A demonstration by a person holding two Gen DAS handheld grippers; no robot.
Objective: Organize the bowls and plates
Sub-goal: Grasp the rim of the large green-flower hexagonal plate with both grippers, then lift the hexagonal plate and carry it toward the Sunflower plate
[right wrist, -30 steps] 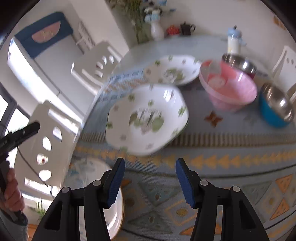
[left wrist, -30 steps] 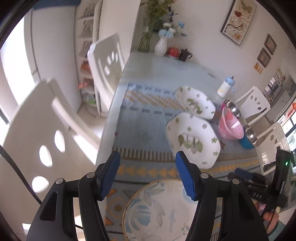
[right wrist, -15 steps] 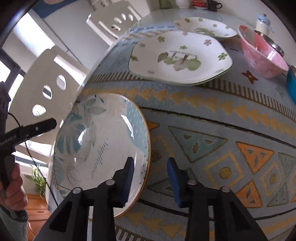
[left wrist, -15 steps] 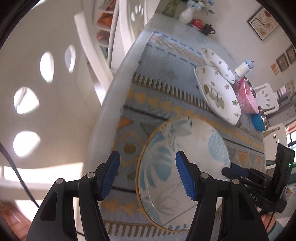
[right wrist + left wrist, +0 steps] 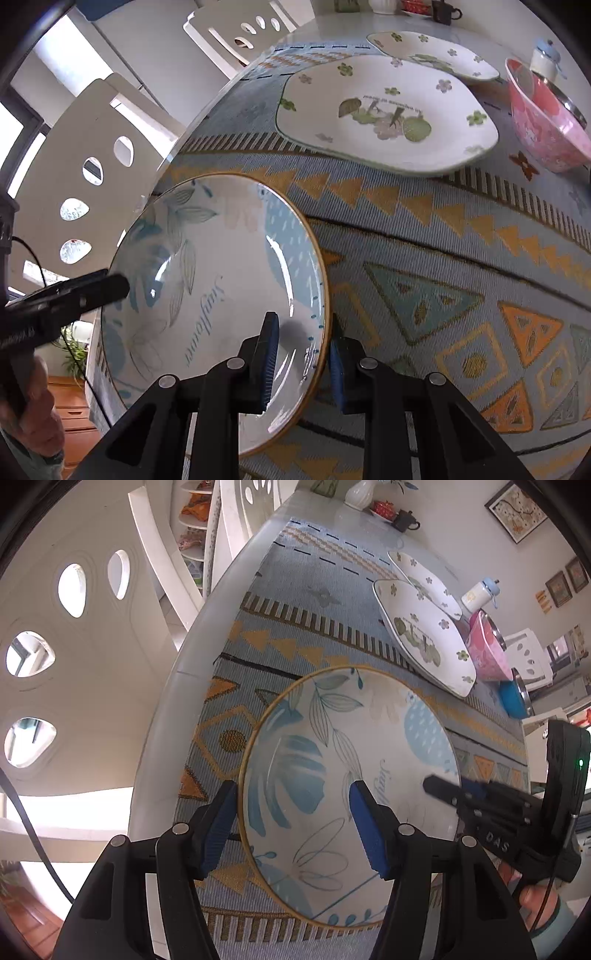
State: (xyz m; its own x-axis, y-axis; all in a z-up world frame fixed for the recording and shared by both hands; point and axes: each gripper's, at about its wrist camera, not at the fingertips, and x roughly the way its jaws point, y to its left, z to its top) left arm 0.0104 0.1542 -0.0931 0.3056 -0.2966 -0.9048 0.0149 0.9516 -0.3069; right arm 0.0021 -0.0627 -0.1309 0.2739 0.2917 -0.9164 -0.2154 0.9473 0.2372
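Both grippers working the leaf-print plate at the near edge of the surface

Left gripper (image 5: 291, 812) sits wide apart straddling the left rim of the leaf-print plate (image 5: 351, 775), gripping nothing, probably just steadying it. Right gripper (image 5: 301, 356) is narrowed around the plate's right rim, one pad inside, one outside; can't tell if it's fully pinched. Rim grip makes sense for lifting a flat plate. Further right sit the two flowered plates (image 5: 388, 110) it likely stacks with, then the pink bowl (image 5: 546, 122).
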